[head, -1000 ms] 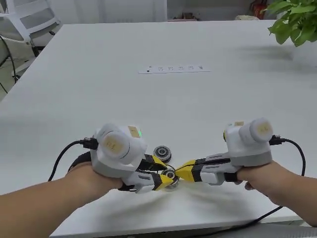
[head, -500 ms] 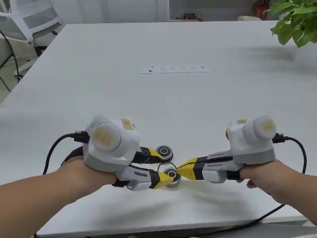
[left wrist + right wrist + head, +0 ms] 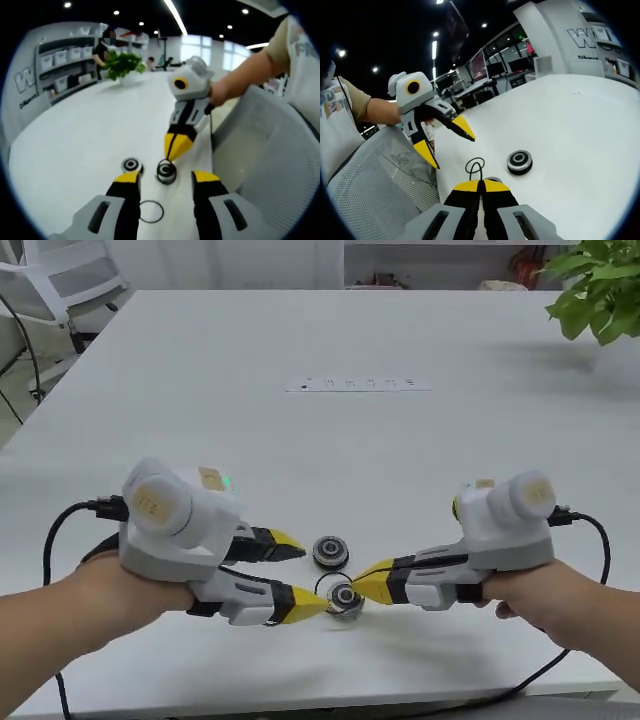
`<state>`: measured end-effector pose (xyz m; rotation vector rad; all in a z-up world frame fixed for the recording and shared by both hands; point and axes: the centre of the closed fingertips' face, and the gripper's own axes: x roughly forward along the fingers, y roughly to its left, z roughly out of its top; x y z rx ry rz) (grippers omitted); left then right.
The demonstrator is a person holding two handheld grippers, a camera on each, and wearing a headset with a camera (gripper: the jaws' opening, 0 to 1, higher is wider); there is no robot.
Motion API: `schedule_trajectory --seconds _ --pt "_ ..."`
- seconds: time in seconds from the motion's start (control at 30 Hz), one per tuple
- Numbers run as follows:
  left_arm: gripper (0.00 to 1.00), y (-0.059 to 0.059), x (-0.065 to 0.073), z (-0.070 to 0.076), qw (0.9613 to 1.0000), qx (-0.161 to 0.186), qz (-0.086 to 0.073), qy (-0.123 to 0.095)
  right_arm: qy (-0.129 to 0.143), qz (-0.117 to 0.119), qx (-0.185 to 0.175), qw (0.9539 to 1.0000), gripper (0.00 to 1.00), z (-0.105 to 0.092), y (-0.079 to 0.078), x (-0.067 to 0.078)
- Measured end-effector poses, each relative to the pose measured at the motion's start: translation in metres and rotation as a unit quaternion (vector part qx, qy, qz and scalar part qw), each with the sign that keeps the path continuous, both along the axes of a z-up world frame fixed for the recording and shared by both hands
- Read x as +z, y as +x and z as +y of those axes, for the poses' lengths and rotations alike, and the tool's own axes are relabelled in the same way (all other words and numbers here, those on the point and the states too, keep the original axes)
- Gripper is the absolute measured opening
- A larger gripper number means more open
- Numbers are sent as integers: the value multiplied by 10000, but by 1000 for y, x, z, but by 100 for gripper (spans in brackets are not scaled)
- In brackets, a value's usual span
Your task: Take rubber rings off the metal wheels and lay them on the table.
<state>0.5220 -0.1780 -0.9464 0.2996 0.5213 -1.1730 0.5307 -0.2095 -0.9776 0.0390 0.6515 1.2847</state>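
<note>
Lying beside a metal wheel [image 3: 166, 171] is a rubber ring [image 3: 151, 211].

Left hand-held gripper [image 3: 310, 577] and right hand-held gripper [image 3: 358, 583] point at each other.
The left one's jaws are spread wide apart; the right one's jaws are pressed together, yellow tips meeting. Both are held low, roughly level.

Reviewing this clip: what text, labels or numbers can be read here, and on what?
"W": large letter on the wall; small line below it too blurred to read.
Printed strip on the table: too small to read.
Shirt print: blurred, unreadable.
Yellow round sticker on the left tool: marks unreadable.
</note>
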Motion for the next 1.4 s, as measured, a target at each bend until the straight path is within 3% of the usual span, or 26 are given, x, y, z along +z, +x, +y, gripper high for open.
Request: schedule_trajectory --seconds 0.33,0.6,1.4 --pt "48 -3 11 20 9997 181 -26 -173 9 -20 183 9998 0 14 -1 9" --pt "53 -7 15 34 9994 278 -80 -166 15 -47 319 9995 0 31 1 14" --pt "55 -10 18 69 9973 706 -133 -179 -290 64 639 9975 0 67 0 -7"
